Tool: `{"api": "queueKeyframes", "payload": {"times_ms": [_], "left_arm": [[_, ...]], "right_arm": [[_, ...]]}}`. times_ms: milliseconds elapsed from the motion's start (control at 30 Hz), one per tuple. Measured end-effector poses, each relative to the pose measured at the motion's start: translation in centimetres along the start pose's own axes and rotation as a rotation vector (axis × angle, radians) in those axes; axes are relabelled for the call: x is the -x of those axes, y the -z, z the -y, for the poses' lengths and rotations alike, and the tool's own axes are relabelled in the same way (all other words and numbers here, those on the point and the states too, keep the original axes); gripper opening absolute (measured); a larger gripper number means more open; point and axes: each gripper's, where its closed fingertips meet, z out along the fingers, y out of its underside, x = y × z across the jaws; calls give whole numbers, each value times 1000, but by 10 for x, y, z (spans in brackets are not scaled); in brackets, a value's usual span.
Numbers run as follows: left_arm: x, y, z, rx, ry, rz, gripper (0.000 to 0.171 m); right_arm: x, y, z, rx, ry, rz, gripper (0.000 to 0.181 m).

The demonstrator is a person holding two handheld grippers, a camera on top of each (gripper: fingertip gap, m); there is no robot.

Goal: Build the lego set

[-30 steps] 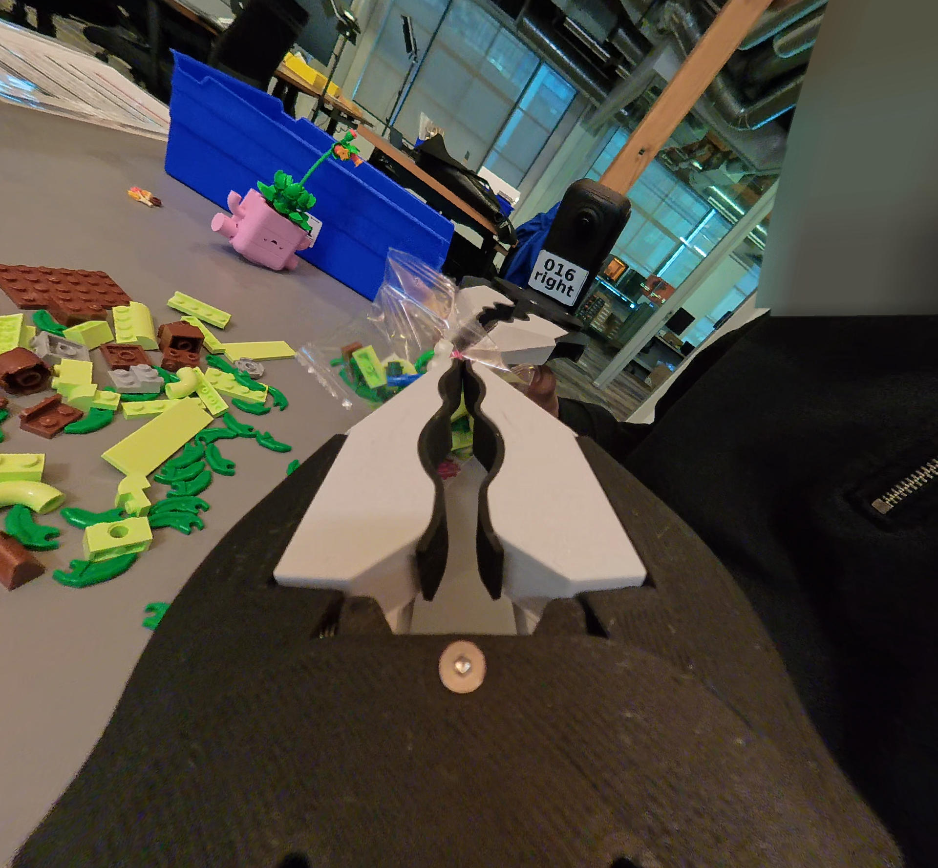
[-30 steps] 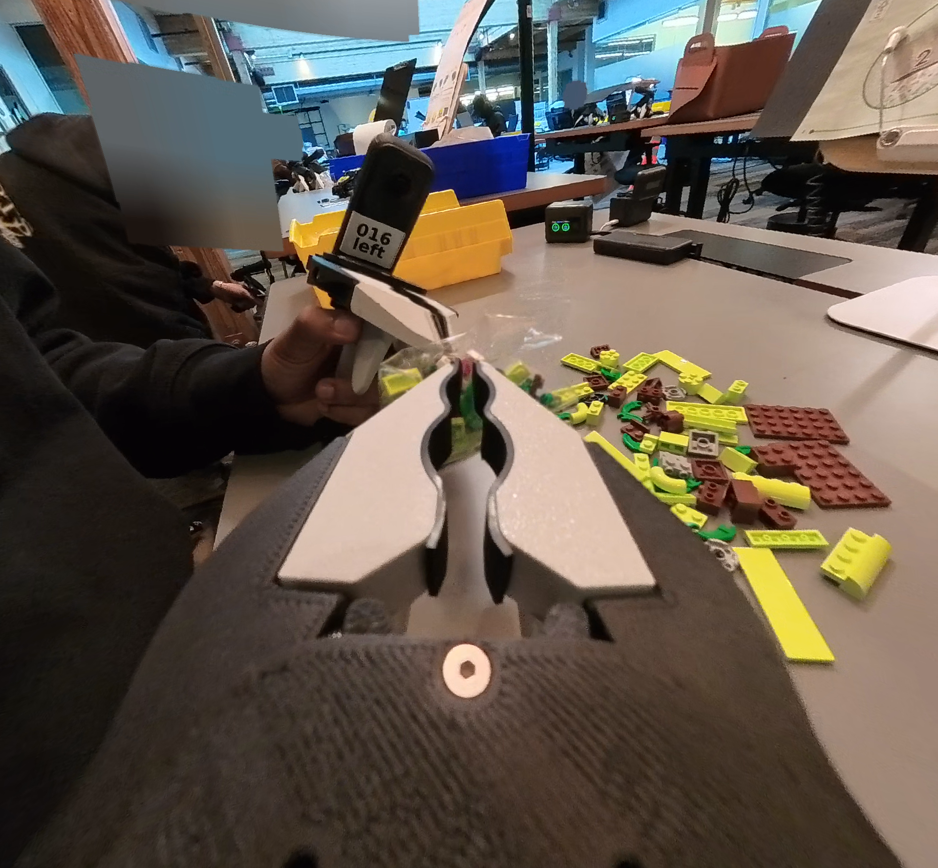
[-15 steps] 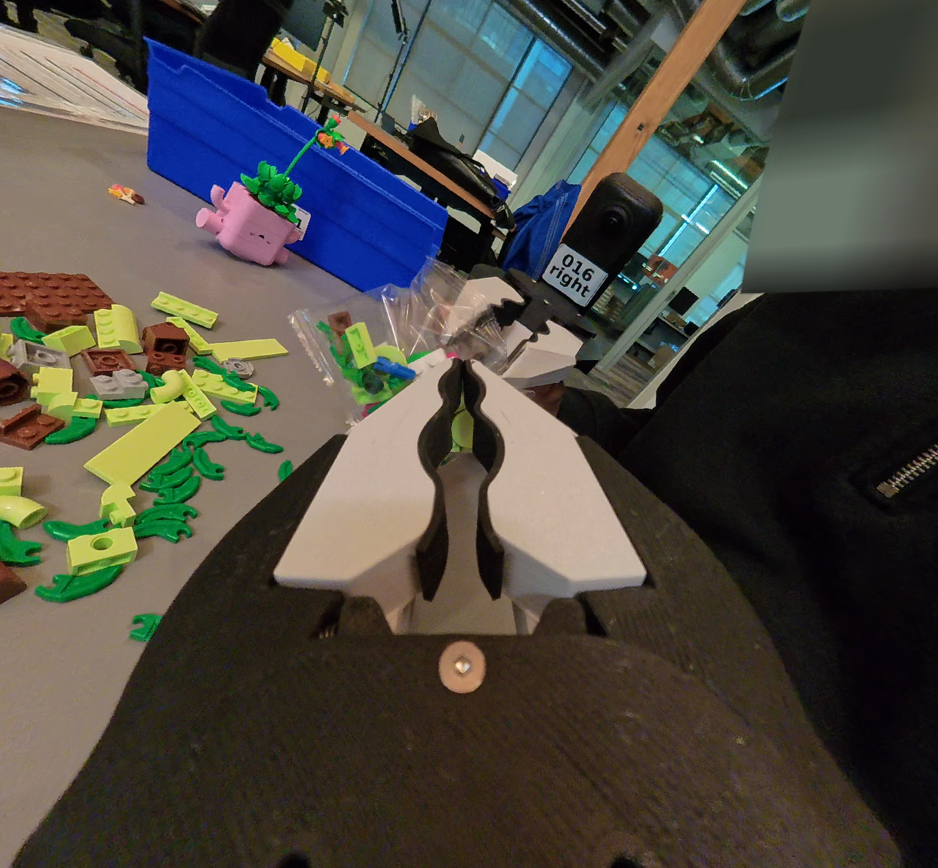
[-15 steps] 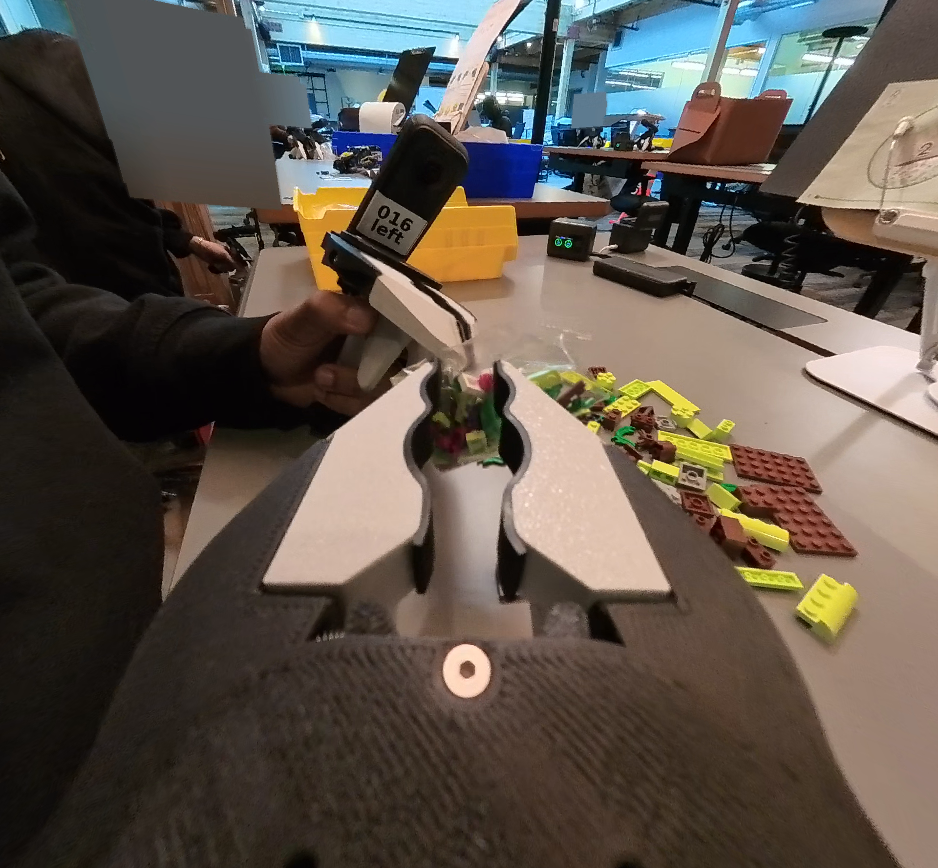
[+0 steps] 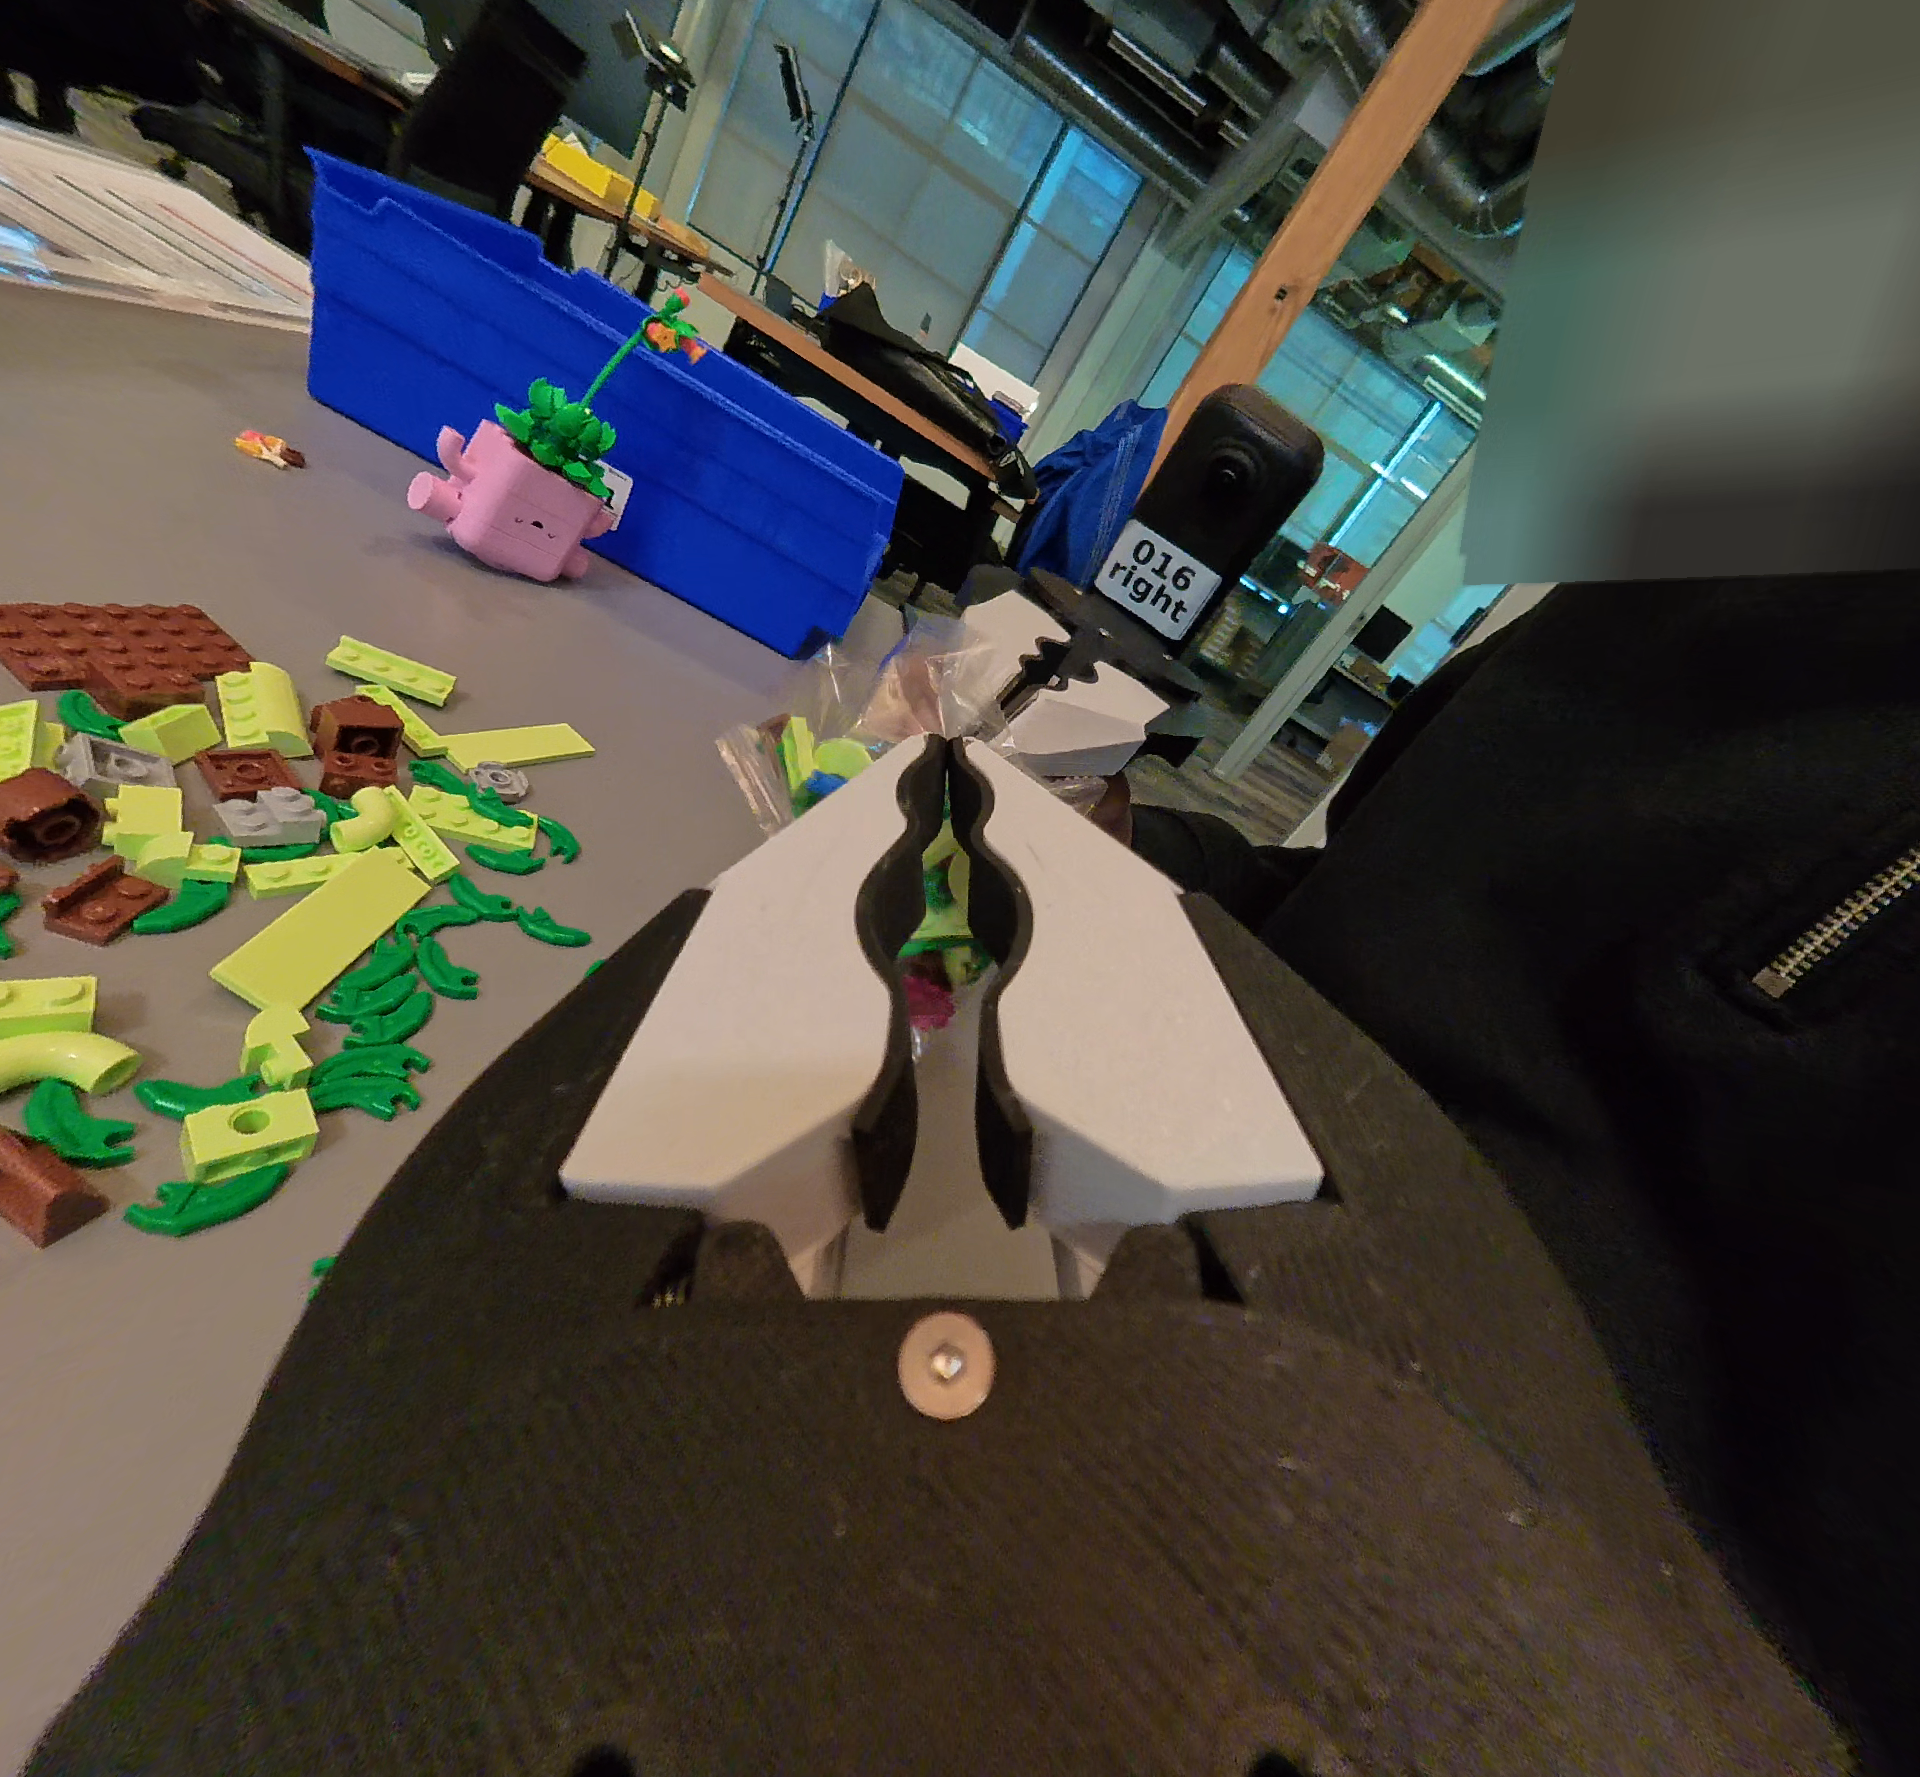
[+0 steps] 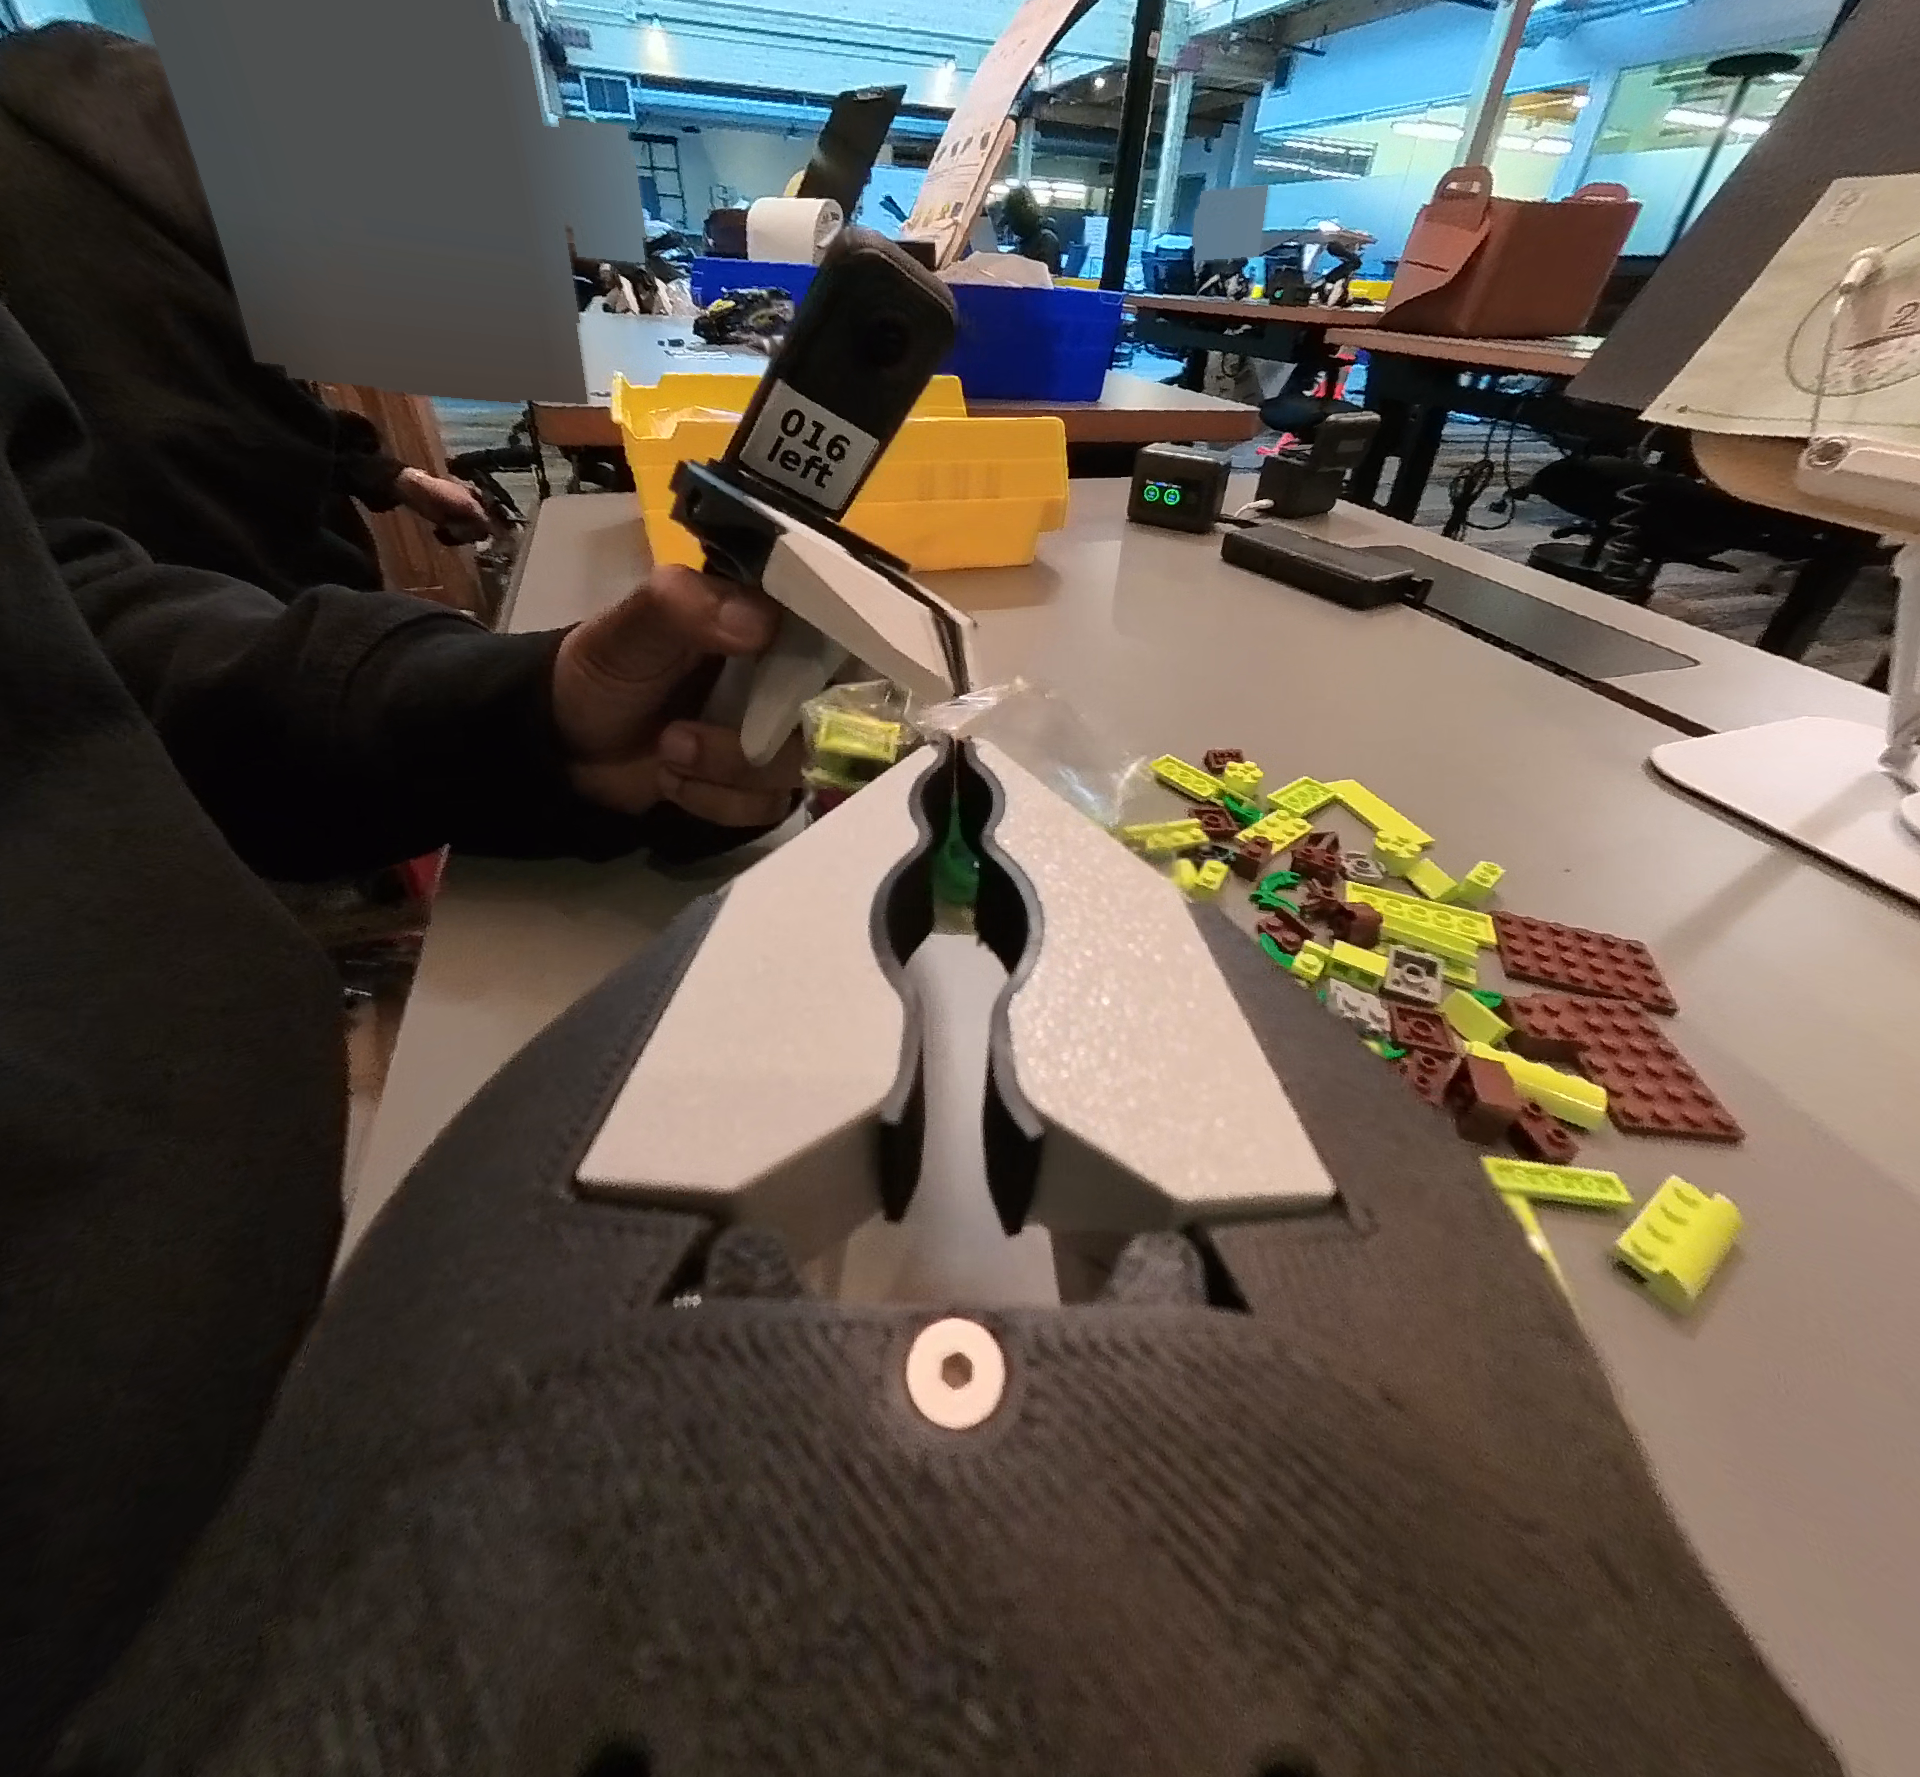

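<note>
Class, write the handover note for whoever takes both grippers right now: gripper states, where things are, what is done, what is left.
Left hand-held gripper: shut on the plastic bag of bricks.
Right hand-held gripper: shut on the same bag's top edge, facing the left one.
Bag is held above the grey table, unopened as far as I can see.
Done: loose bricks already spread out; pink pot model stands by the blue bin.
Left: open the bag, then build.

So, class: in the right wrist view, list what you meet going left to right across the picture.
Dark sleeve → hand → left gripper → clear bag → loose lego pieces → brown plates → white stand base.
</note>
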Motion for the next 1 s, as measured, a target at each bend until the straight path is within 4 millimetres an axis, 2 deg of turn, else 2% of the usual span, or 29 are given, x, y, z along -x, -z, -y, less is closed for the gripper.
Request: {"api": "queueKeyframes", "payload": {"times_ms": [67, 167, 233, 367, 467, 700, 833, 1000], "left_arm": [[-3, 0, 2, -10, -37, -4, 3], [-9, -3, -1, 14, -60, -26, 27], [-10, -5, -5, 34, -53, -41, 30], [-16, -5, -5, 38, -35, -83, 11], [-17, -6, -7, 45, 21, -116, 4], [-25, -7, -5, 39, 84, -188, 0], [-23, -1, 5, -16, 108, -192, 0], [-21, 0, 7, -15, 70, -160, 0]], "right_arm": [[2, 0, 0, -6, -29, 24, 0], [5, 0, 2, -19, -83, 69, 0], [6, 1, 3, -26, -120, 97, 0], [7, 4, 8, -52, -174, 131, 0], [8, 5, 10, -68, -194, 154, 0], [12, 10, 16, -103, -231, 209, 0], [4, 15, 21, -131, -252, 187, 0], [-2, 18, 23, -141, -307, 187, 0]]}}
